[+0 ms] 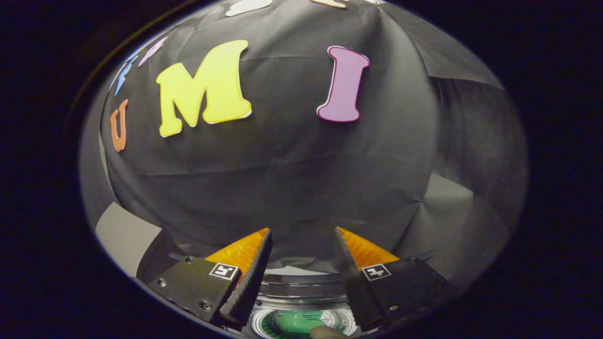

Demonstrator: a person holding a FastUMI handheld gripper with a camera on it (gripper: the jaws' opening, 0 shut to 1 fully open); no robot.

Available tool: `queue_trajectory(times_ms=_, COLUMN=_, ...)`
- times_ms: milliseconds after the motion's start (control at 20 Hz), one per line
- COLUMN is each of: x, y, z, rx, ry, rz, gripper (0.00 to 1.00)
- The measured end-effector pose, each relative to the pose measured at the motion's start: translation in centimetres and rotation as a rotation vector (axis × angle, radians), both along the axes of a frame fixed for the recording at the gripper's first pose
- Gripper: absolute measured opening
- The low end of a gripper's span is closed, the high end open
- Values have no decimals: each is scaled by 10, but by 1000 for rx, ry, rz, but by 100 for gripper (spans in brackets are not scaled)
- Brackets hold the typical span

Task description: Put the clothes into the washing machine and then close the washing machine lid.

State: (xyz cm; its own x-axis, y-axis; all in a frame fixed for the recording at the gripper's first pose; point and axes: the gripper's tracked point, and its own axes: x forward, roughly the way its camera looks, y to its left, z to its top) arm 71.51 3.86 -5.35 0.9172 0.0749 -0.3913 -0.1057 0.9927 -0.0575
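Booth wall [292, 179]: black cloth, matt, creased, with fold lines across it.

Pale panel [125, 233], lower left of the frame: smooth, matt, looks like paper or board.

Tongs [301, 254], bottom of the frame: held apart, nothing between them; inner faces finely ribbed, outer blocks matt hard plastic with small metal screws.

Washing machine [301, 294], bottom centre between the tongs: rim glossy, looks like polished metal or shiny plastic.

Green item [297, 322] inside the rim: smooth, slightly shiny; material unclear.

Dim, soft overhead light; strong fisheye bending at edges; centre sharp, rim dark.
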Motion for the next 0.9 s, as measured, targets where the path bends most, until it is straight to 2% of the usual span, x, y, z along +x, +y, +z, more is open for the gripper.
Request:
queue_trajectory(times_ms=200, x=5, y=-8, z=-28, rx=-12, ry=49, rz=-30, gripper=81)
queue_trajectory(times_ms=300, x=9, y=-10, z=-23, rx=-37, ry=-11, rz=-30, gripper=82)
queue_trajectory(times_ms=400, x=5, y=-10, z=-23, rx=-23, ry=-43, rz=-29, gripper=90)
queue_trajectory(times_ms=900, x=-11, y=-11, z=-19, rx=-2, ry=-196, rz=-17, gripper=90)
